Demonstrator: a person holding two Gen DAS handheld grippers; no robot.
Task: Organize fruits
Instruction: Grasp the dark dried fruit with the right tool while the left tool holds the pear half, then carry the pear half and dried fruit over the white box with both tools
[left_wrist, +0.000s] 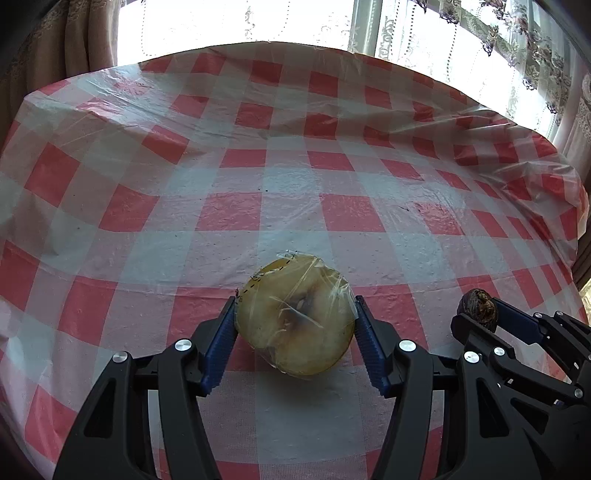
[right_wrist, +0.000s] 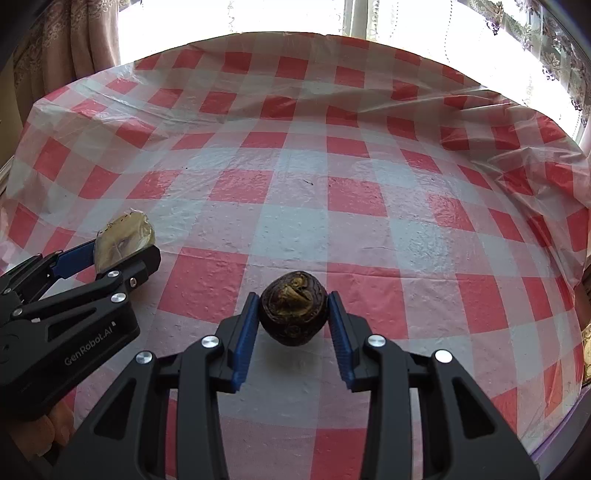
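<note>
- Tablecloth (left_wrist: 295, 177), a checked red-and-white plastic sheet, is covering the whole table and wrinkling along its far and right edges; apart from the two grippers and what they carry, only small dark specks are showing on the cloth.
- Curtains are hanging beyond the far edge: a brownish patterned curtain (left_wrist: 55, 40) at the far left and a white lace curtain (left_wrist: 517, 55) across the bright window (left_wrist: 240, 22) at the far right.
- Left gripper (left_wrist: 295, 321) is clamping a wrapped yellow fruit (left_wrist: 295, 314), its blue pads (left_wrist: 225, 332) pressing on the fruit's left and right sides; clear film is wrinkling over the fruit, and a dark hollow is showing near its middle.
- The yellow fruit is sitting over the near middle of the table; its shadow is falling on the cloth below it, and I cannot tell whether its underside is touching the cloth.
- Right gripper (right_wrist: 293, 314) is closing its blue pads on a dark brown, wrinkled round fruit (right_wrist: 293, 308), held over a red square in the near middle; its shadow is lying on the cloth just beneath.
- In the right wrist view the left gripper is appearing at the near left with the yellow fruit between its fingers; in the left wrist view the right gripper is appearing at the near right with the dark fruit at its tips.
- The two grippers are working side by side, apart from each other, with nothing standing between them.
- No container is showing in either view.
</note>
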